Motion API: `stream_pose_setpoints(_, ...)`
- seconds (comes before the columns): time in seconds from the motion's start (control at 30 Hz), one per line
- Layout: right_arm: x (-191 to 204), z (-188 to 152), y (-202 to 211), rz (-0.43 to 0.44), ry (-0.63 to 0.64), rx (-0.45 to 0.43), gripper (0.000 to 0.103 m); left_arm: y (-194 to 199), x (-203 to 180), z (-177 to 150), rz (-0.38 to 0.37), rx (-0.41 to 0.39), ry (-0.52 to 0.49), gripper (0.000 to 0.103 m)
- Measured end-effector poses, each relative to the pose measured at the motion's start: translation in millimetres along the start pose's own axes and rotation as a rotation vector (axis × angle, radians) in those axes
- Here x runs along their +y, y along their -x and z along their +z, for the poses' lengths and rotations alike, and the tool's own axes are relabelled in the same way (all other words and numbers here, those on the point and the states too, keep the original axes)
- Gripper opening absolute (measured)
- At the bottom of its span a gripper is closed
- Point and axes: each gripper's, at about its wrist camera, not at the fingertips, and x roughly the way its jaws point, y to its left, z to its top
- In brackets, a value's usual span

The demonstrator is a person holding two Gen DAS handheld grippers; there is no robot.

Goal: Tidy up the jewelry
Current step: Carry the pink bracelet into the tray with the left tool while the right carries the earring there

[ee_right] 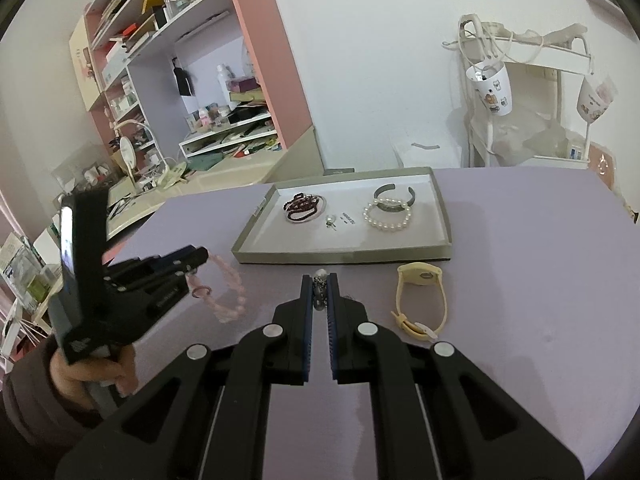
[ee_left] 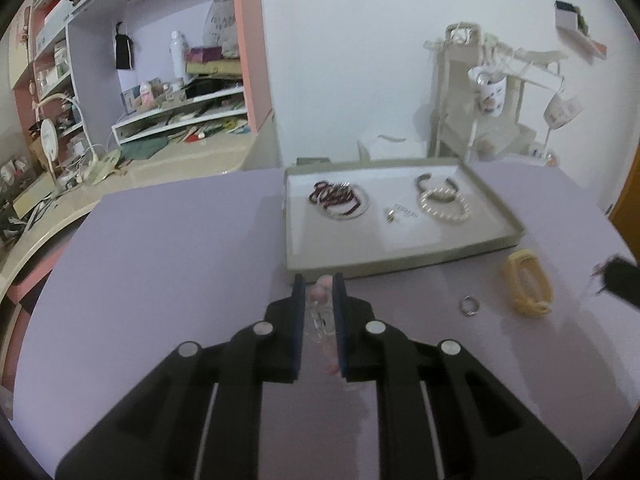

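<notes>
Yellow watch (ee_right: 420, 300) and ring (ee_left: 469, 305) lie before tray (ee_right: 344, 257).

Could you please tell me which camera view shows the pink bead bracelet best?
The right wrist view: the pink bracelet hangs in full side view from the left gripper above the table. The left wrist view shows only a few blurred pink beads between that gripper's fingers.

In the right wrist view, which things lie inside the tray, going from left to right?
Inside the tray: dark red beaded bracelet → small pearl earring → white pearl bracelet, which overlaps the dark metal bangle behind it, so the bangle has no clear place of its own in the order.
</notes>
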Motion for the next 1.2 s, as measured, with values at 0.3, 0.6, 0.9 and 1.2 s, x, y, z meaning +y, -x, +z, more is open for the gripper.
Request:
stream_pose_setpoints(0.3, -5.4, 7.1, -1.9, 0.001, -0.008, -0.014, 0.007, 24.1, -3.6, 30.0, -0.036, -0.051, -0.003, 0.014)
stream_pose_setpoints(0.6, -18.9, 20.8, -12.5, 0.005, -0.025, -0.016, 0.007, 17.3, -7.8, 78.0, -0.040, -0.082, -0.001, 0.013)
stream_pose_setpoints(0.9, -36.3, 37.2, -29.6, 0.006, -0.036, -0.021, 0.007, -33.9, -15.2, 113.3, -0.023, -0.057, 0.000, 0.014)
stream_pose_setpoints(1.2, -51.1, 45.6, -45.6, -0.002, -0.040, -0.012, 0.007, -87.0, -23.1, 114.6, -0.001, 0.001, -0.013, 0.014)
